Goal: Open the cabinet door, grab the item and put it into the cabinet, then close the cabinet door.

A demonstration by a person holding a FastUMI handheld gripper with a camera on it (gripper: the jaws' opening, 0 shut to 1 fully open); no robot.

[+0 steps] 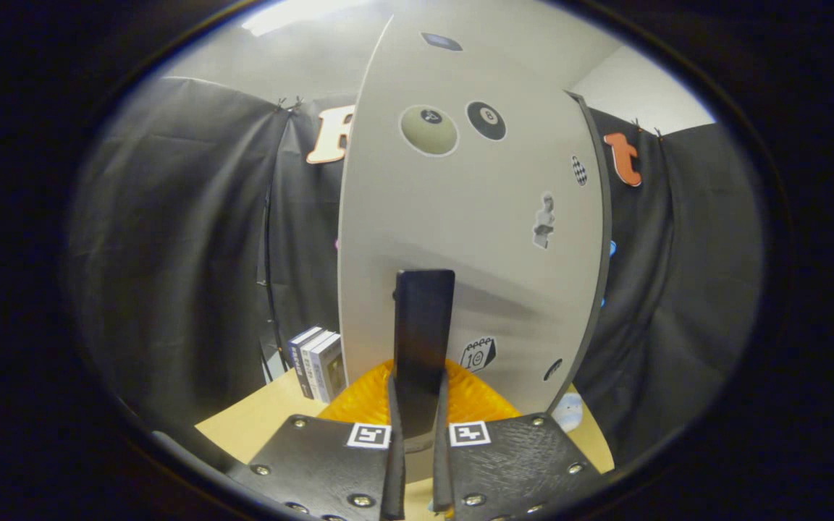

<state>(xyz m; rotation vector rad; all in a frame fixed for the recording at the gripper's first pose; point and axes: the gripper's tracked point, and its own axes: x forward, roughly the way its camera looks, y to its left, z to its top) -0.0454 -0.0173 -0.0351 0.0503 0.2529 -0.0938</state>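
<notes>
1. The hand-held gripper (417,423) has its two fingers drawn close together, pinching a flat black upright handle (423,347) between them; both fingers press on its lower part.
2. The handle stands out from the pale grey cabinet door (475,217), which rises just ahead of the fingers, its dark edge curving down on the right side.
3. The door carries several stickers: a cream billiard ball (428,130) and a black billiard ball (486,120) side by side high up, a small grey statue figure (544,221) lower right, a chequered oval (579,170) near the door's edge, and a calendar sticker (478,354) just right of the handle.
4. An orange ribbed translucent object (475,398) lies at the foot of the door, behind the fingers; what it is I cannot tell.
5. Three grey and white boxes (318,362) stand upright left of the door on the light wooden table (258,423).
6. Black cloth (171,239) hangs behind as the booth's wall.
</notes>
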